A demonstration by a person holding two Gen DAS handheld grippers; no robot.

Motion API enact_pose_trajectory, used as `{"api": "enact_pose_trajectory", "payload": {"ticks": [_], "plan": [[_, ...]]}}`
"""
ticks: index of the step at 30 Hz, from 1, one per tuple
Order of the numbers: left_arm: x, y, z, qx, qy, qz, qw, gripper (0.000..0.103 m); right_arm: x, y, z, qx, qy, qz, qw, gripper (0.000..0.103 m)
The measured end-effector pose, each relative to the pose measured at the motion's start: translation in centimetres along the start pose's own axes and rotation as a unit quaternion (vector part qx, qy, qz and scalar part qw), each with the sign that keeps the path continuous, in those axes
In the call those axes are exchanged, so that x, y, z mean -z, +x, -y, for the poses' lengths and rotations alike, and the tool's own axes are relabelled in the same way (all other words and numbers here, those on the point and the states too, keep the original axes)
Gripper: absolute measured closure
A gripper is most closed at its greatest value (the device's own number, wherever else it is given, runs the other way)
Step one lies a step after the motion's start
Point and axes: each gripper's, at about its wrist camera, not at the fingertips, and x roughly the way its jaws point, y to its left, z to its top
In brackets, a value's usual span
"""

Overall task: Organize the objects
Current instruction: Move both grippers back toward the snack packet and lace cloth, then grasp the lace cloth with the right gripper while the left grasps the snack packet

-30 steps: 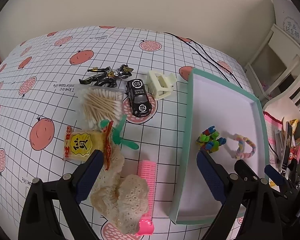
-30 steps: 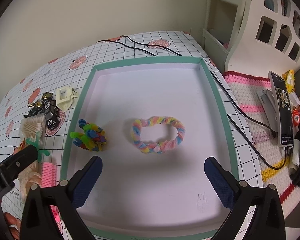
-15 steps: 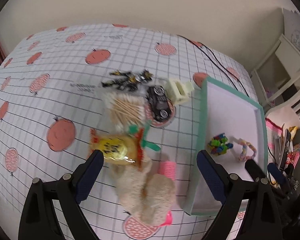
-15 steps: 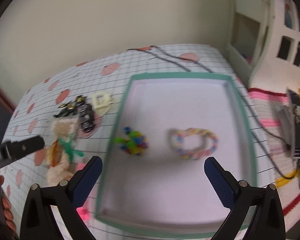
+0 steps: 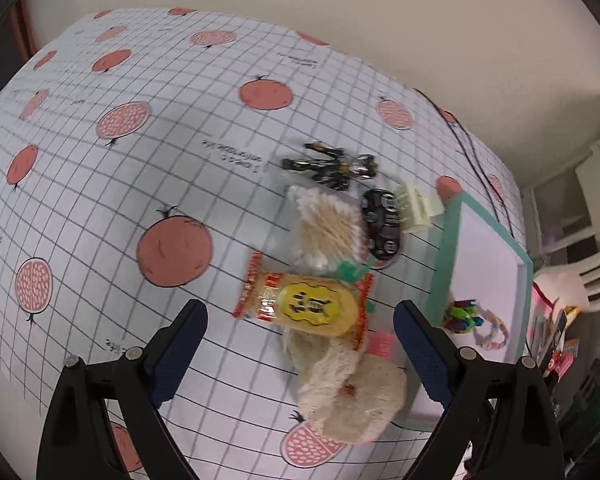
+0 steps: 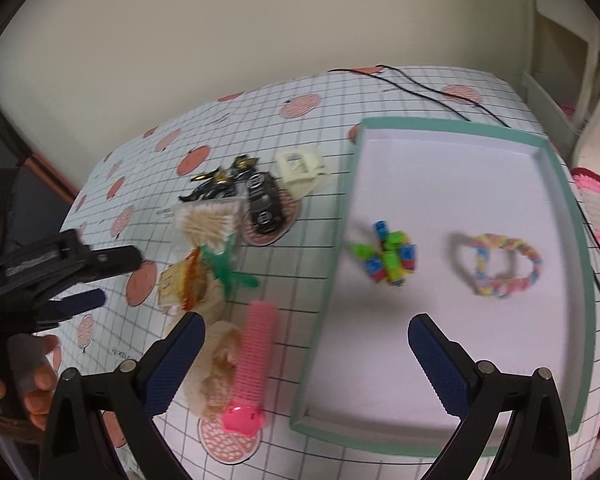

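A big table cloth (image 5: 148,168) with a grid and red fruit pictures is spread over most of both views. A white tray (image 6: 560,216) with a green rim is seen at the right of the right wrist view. Inside it, a heart of twisted pastel fluff (image 6: 500,266) is laid at the right, and a bunch of bright little blocks (image 6: 388,258) is laid near the tray's left wall.

Left of the tray, a pile of things is gathered on the cloth. A cream lacy cloth (image 5: 348,392) is lying at the bottom, with a pink comb (image 6: 254,360) just beside it. A yellow snack bag (image 5: 304,306) is laid on the lacy cloth. Above it a pack of cotton swabs (image 5: 328,228), a black toy car (image 5: 382,224), a pale hair clip (image 5: 414,208) and a dark toy figure (image 5: 332,166) are found.

The left gripper (image 5: 300,352) is held wide open, and nothing is held in it. The right gripper (image 6: 306,364) is held wide open too, and nothing is held in it.
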Motion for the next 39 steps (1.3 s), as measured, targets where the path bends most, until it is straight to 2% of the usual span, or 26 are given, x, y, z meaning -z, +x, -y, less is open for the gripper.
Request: {"api": "enact_pose_trajectory", "payload": {"ticks": [4, 7, 10, 13, 17, 21, 24, 25, 27, 29, 35, 39], "plan": [[-0.2, 1.3, -1.4, -0.006, -0.028, -0.018, 0.9994, 0.009, 0.4, 0.9, -1.6, -0.009, -0.029, -0.019, 0.999, 0.000], [-0.3, 2.5, -2.2, 0.020, -0.041, -0.032, 0.9984, 0.009, 0.7, 1.4, -2.5, -0.011, -0.047, -0.031, 0.998, 0.004], [-0.4, 2.6, -2.5, 0.031, -0.051, -0.027, 0.9979, 0.009, 0.8, 1.8, -3.2, -0.014, -0.062, -0.040, 0.997, 0.011], [-0.5, 2.8, -2.5, 0.024, -0.047, -0.024, 0.9983, 0.009, 1.0, 2.3, -3.8, -0.019, -0.074, -0.054, 0.996, 0.022], [-0.2, 3.4, -3.1, 0.026, -0.065, -0.051, 0.9962, 0.009, 1.4, 2.5, -4.3, -0.027, -0.089, -0.067, 0.993, 0.038], [-0.2, 3.2, -3.1, 0.034, -0.071, -0.045, 0.9959, 0.009, 1.6, 2.7, -4.5, -0.041, -0.092, -0.078, 0.992, 0.055], [-0.2, 2.8, -2.6, 0.039, -0.068, -0.033, 0.9964, 0.009, 1.7, 2.8, -4.7, -0.049, -0.094, -0.083, 0.991, 0.064], [-0.2, 2.7, -2.4, 0.042, -0.065, -0.031, 0.9965, 0.009, 1.8, 2.8, -4.8, -0.048, -0.097, -0.084, 0.991, 0.066], [-0.1, 2.6, -2.1, 0.048, -0.057, -0.031, 0.9967, 0.009, 1.8, 2.7, -5.0, -0.043, -0.104, -0.084, 0.990, 0.078], [0.2, 2.9, -1.7, 0.048, -0.048, -0.036, 0.9971, 0.009, 1.8, 2.7, -5.1, -0.042, -0.106, -0.084, 0.990, 0.084], [0.7, 4.1, -1.4, 0.050, -0.055, -0.051, 0.9959, 0.009, 2.1, 2.7, -4.9, -0.039, -0.113, -0.094, 0.988, 0.085], [0.3, 4.5, -1.6, 0.042, -0.072, -0.029, 0.9961, 0.009, 2.2, 2.6, -4.8, -0.040, -0.113, -0.095, 0.988, 0.085]]}}
